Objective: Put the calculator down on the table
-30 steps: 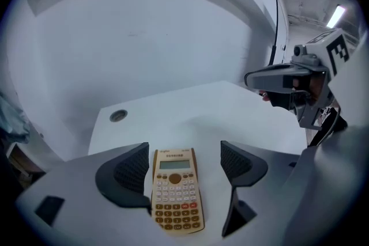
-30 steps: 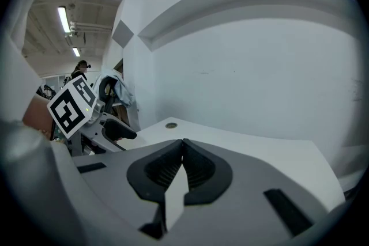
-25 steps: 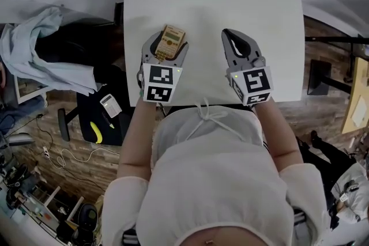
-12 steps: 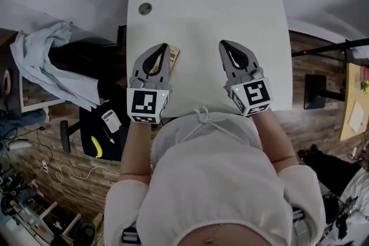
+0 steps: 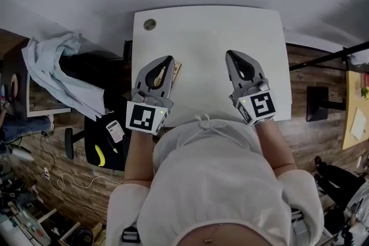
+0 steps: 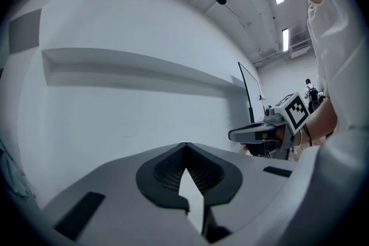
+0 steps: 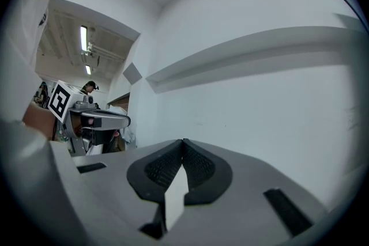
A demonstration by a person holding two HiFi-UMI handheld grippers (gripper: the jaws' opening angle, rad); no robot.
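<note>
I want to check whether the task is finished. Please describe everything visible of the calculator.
The calculator is tan-yellow, seemingly plastic, and lies flat on the left part of the white table. The left gripper above it hides most of it, so only a strip shows. That gripper's jaws are together with nothing between them, so the calculator is not held.

Calculator [image 5: 174, 70]: tan/gold body, slim rectangular, only a sliver of its right edge and far corner visible. It looks flat on the white surface [image 5: 202, 37], in the surface's left half, close to the left edge, long axis running roughly front to back. The rest is covered from above by the left gripper [image 5: 168, 58], so keys/display can't be read.
</note>
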